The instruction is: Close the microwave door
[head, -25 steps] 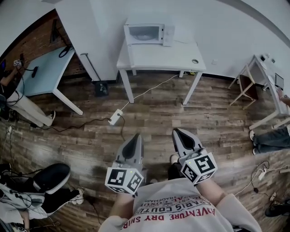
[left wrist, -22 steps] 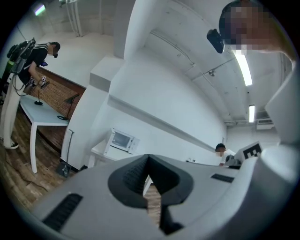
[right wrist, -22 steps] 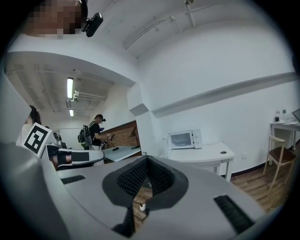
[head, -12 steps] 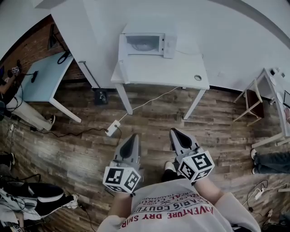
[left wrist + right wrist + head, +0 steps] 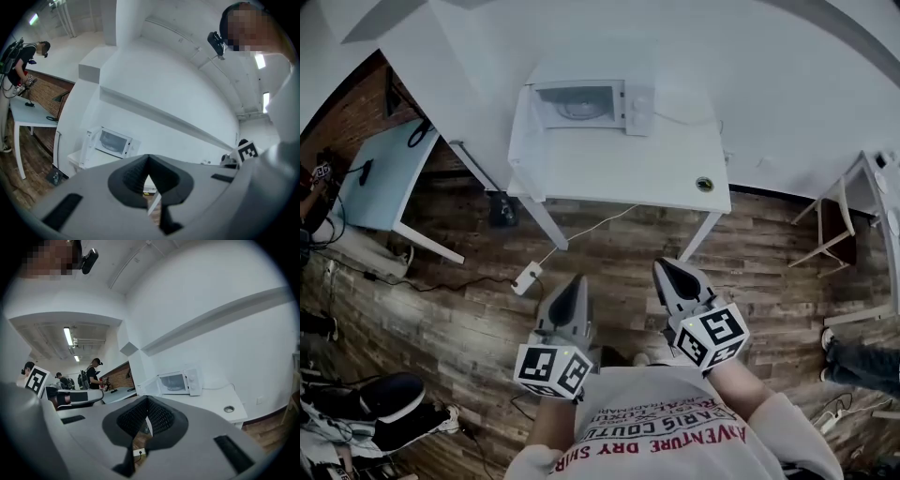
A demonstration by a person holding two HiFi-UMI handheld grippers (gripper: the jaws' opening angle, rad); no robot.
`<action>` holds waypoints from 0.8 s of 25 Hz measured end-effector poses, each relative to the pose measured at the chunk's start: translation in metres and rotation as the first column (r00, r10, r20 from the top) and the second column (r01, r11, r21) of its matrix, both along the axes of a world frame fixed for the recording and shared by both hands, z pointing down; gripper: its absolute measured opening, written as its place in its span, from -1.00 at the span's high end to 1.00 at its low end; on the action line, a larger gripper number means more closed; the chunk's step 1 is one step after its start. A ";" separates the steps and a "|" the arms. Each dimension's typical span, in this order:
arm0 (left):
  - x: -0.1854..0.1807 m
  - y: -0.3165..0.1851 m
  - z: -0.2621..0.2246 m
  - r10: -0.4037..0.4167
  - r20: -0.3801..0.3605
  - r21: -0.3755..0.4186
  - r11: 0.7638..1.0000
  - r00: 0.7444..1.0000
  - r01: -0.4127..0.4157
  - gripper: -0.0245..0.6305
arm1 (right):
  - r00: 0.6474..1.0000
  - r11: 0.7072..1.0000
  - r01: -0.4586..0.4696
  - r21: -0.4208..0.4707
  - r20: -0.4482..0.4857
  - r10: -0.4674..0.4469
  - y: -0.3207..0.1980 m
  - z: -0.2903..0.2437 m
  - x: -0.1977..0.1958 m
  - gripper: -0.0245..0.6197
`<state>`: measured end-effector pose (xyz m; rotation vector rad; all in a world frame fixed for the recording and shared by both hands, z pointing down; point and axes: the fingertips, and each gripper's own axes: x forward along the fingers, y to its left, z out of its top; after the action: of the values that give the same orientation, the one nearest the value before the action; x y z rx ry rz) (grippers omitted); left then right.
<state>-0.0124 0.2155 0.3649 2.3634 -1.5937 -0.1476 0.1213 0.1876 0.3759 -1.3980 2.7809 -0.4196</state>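
Standing well back from a white bench (image 5: 628,173), a person holds two grippers out over the wooden floor (image 5: 469,309). The left gripper (image 5: 570,285) has its jaws pressed together with nothing between them. The right gripper (image 5: 667,267) is likewise fully closed and empty. Neither touches anything. A white microwave (image 5: 586,105) sits at the bench's far edge against the wall, its door (image 5: 145,386) swung open to the left. A small round fitting (image 5: 704,184) lies near the bench's right corner. A white cable hangs off the bench to a power strip (image 5: 525,279) on the floor, between the person and the bench.
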 end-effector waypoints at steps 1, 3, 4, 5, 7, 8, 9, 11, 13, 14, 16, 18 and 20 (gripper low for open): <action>0.002 -0.011 0.002 -0.001 -0.002 -0.010 1.000 1.000 0.001 0.94 | 1.000 1.000 -0.001 -0.006 0.002 0.002 -0.009 0.001 0.004 0.90; 0.005 -0.031 0.005 -0.002 -0.006 -0.027 1.000 1.000 0.002 0.94 | 1.000 1.000 -0.007 -0.017 0.002 0.007 -0.027 0.005 0.010 0.90; 0.006 -0.042 0.006 0.000 -0.005 -0.032 0.999 1.000 0.000 0.94 | 1.000 1.000 -0.011 -0.023 0.001 0.011 -0.036 0.008 0.013 0.90; 0.008 -0.052 0.007 0.003 -0.001 -0.035 0.999 1.000 -0.003 0.94 | 1.000 0.999 -0.016 -0.029 -0.001 0.016 -0.045 0.011 0.015 0.90; 0.013 -0.075 0.011 0.011 0.006 -0.043 0.999 1.000 -0.011 0.94 | 1.000 0.999 -0.028 -0.041 -0.005 0.028 -0.066 0.019 0.019 0.90; 0.016 -0.088 0.013 0.021 0.006 -0.046 0.999 1.000 -0.020 0.94 | 0.999 0.998 -0.035 -0.046 -0.007 0.035 -0.077 0.022 0.021 0.90; 0.018 -0.101 0.016 0.034 0.003 -0.048 0.998 0.999 -0.034 0.94 | 0.999 0.998 -0.042 -0.049 -0.011 0.041 -0.089 0.024 0.022 0.90; 0.023 -0.133 0.020 0.059 -0.001 -0.049 0.997 0.998 -0.059 0.94 | 0.998 0.997 -0.054 -0.052 -0.024 0.053 -0.115 0.026 0.024 0.90; 0.026 -0.167 0.022 0.076 0.001 -0.045 0.996 0.997 -0.075 0.94 | 0.997 0.997 -0.064 -0.049 -0.045 0.062 -0.144 0.026 0.024 0.90; 0.026 -0.185 0.021 0.082 0.002 -0.041 0.996 0.997 -0.081 0.94 | 0.996 0.996 -0.071 -0.047 -0.057 0.068 -0.158 0.027 0.025 0.90; 0.026 -0.221 0.017 0.092 0.000 -0.029 0.995 0.996 -0.092 0.94 | 0.994 0.995 -0.087 -0.050 -0.071 0.084 -0.190 0.025 0.027 0.90; 0.024 -0.259 0.008 0.101 -0.008 -0.012 0.995 0.995 -0.101 0.94 | 0.993 0.993 -0.099 -0.059 -0.071 0.094 -0.224 0.023 0.025 0.90; 0.022 -0.294 0.000 0.110 -0.010 0.006 0.994 0.994 -0.110 0.94 | 0.993 0.993 -0.099 -0.070 -0.078 0.094 -0.254 0.024 0.021 0.90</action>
<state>0.0094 -0.0785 0.3648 2.4435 -1.4553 -0.1413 0.1421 -0.0669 0.3999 -1.5880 2.7671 -0.4815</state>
